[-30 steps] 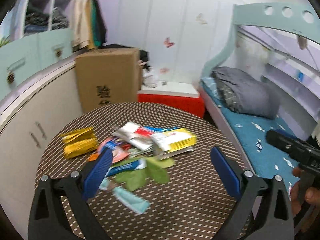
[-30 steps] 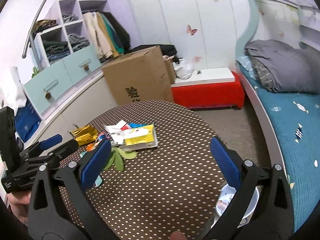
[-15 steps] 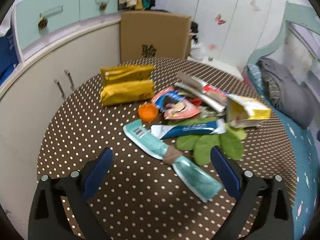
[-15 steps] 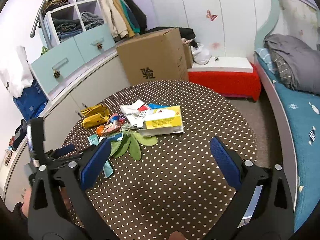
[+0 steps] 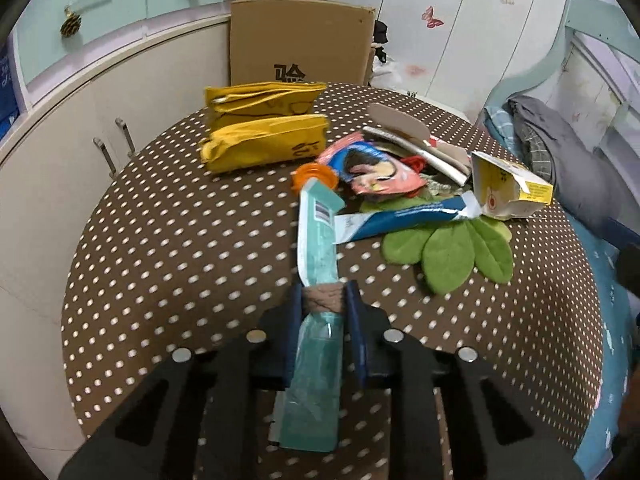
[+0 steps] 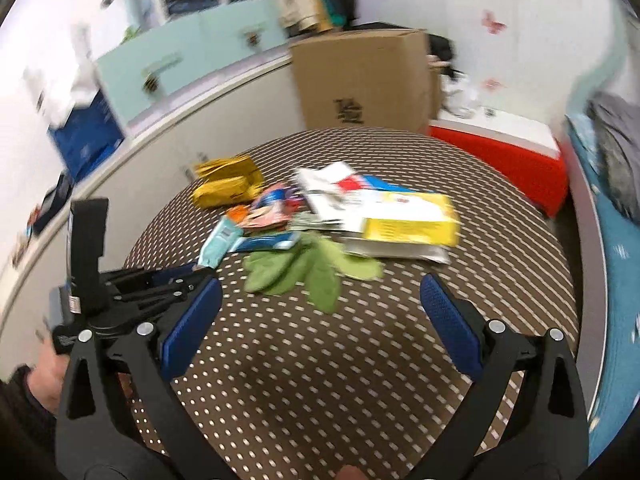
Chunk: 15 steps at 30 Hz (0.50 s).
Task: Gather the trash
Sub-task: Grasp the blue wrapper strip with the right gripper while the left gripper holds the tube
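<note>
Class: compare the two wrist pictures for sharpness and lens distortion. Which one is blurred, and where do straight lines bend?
Left wrist view: mostly sharp; the left tool pinching the teal wrapper reads clearly, and the cupboard edge bows from the fisheye lens. Right wrist view: motion-smeared throughout; the yellow box and the table dots streak, while the open right tool stays fairly crisp.

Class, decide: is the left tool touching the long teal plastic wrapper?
Touching. The left wrist view shows the left tool shut on the long teal plastic wrapper, pinching its crumpled middle.
</note>
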Tool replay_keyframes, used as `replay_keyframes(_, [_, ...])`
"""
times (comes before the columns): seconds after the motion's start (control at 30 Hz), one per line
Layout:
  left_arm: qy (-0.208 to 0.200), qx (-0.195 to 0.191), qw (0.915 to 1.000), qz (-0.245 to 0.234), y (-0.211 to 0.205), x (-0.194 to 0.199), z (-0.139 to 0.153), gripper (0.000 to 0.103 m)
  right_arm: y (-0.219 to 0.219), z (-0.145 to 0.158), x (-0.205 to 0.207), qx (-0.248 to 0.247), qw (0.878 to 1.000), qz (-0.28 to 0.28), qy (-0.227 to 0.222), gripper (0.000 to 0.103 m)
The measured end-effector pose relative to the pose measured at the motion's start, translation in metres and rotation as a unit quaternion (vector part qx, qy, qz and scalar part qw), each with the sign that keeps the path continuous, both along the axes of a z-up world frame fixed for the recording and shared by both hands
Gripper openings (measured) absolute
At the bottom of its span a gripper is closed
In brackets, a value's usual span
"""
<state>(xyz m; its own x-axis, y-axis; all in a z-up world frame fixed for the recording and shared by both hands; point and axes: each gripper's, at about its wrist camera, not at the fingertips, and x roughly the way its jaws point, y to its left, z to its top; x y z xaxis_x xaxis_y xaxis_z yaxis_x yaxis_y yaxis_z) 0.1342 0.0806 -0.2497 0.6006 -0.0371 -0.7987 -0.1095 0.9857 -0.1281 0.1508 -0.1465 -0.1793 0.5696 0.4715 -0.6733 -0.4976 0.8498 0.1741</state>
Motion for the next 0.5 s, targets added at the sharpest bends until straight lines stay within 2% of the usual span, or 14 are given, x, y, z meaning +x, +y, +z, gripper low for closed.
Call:
replay_keyframes(0.07, [-0.001, 0.006, 1.0000, 0.004, 0.010, -0.007, 0.000, 0.022, 0.021, -0.003, 0.005, -0.014, 0.999, 0.028, -0.006, 0.088])
replay_keyframes(0.13, [-0.003, 0.004, 1.0000, 0.006, 0.015, -0.010, -0.001, 0.022, 0.045, -0.008, 0.013, -0.032, 0.998, 0.059, -0.005, 0.070])
replay_keyframes(0.2, [-0.004, 0.003, 0.9999, 0.010, 0.020, -0.014, -0.001, 0.022, 0.063, -0.012, 0.020, -0.048, 0.995, 0.083, -0.006, 0.062])
replay_keyframes(0.37, [-0.015, -0.001, 0.9998, 0.013, 0.029, -0.026, -0.002, 0.022, 0.106, -0.024, 0.035, -0.096, 0.983, 0.154, -0.017, 0.052])
replay_keyframes(0.5, [-0.026, 0.009, 0.9996, 0.010, 0.024, -0.028, -0.002, 0.024, 0.128, -0.047, 0.044, -0.167, 0.967, 0.190, -0.011, 0.047])
